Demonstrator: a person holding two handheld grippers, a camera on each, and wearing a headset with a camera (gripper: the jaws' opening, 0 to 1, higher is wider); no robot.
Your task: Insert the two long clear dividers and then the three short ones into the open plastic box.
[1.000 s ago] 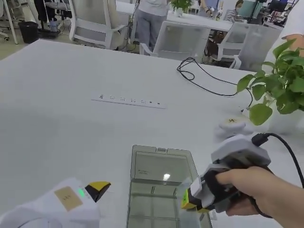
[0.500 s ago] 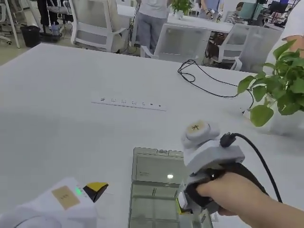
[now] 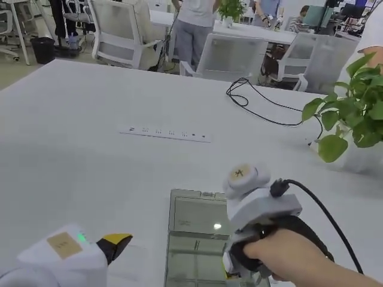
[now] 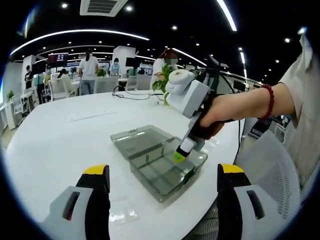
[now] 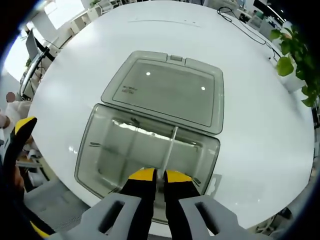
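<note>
Right now the right gripper (image 5: 155, 176) sits over the open plastic box's (image 5: 84, 152) near wall, jaws pinched narrow on a clear divider (image 5: 169, 146) whose long axis runs straight ahead toward the lid (image 5: 165, 90), while the left gripper (image 4: 162, 171) hangs wide and empty beside the box.

The head view looks forward and down across the broad white tabletop (image 3: 90, 149), with the smoky clear plastic box (image 3: 197, 221), hinged lid open, at its bottom edge. The left gripper view sits low over the table, facing that box (image 4: 142, 145) side-on from fairly near. The right gripper view looks almost straight down into the box (image 5: 115, 155) from close above, past jaws pinching a thin clear short divider (image 5: 170, 142); all three share the box.
</note>
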